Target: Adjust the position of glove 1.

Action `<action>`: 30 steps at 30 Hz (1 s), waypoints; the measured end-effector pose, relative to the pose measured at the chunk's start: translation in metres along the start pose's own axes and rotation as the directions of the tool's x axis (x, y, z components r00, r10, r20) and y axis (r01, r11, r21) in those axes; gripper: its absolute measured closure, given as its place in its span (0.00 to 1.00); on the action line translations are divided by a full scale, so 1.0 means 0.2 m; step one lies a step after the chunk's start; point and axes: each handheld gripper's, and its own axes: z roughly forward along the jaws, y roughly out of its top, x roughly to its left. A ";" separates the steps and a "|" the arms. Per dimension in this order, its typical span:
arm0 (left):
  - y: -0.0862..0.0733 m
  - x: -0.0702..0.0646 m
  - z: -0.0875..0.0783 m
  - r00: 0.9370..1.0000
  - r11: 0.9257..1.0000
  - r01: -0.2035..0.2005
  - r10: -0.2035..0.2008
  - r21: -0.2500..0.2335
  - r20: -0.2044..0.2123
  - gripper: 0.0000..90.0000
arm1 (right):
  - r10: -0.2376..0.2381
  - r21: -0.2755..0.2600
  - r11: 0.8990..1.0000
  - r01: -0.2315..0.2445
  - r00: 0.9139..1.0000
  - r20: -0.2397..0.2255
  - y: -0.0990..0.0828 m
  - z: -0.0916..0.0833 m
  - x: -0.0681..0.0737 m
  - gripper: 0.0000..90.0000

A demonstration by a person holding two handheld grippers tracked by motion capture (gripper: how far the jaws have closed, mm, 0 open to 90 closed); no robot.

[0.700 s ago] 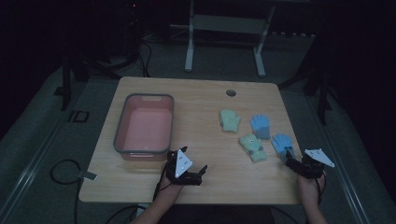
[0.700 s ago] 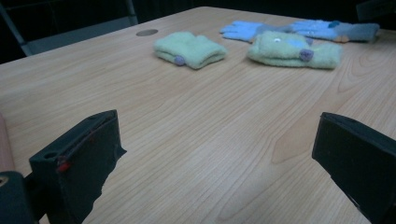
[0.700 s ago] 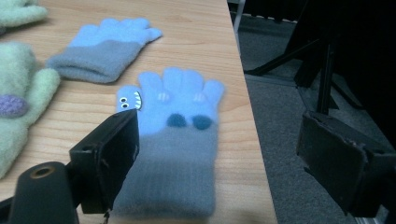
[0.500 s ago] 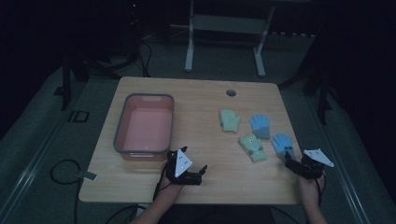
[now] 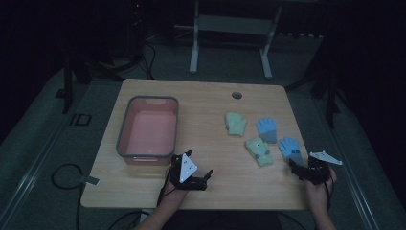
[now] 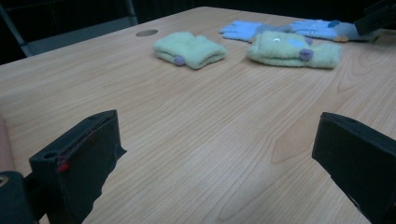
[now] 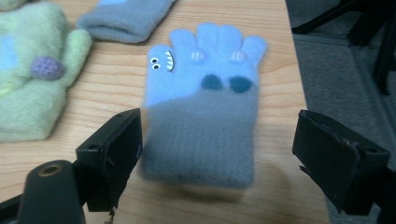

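the right gripper is spread wide around the blue glove cuff; go lower, then pinch it. the left gripper is spread too, empty.

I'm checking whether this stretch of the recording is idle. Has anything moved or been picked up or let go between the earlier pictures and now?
No visible change. The left tool sits open near the pink tub, the right tool open at the cuff of the nearest blue glove. All four gloves lie where they were.
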 end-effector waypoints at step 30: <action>0.00 0.00 -0.01 1.000 1.000 0.001 -0.001 -0.015 0.010 0.02 | -0.022 -0.056 0.998 0.019 0.999 -0.046 0.33 -0.18 0.08 0.14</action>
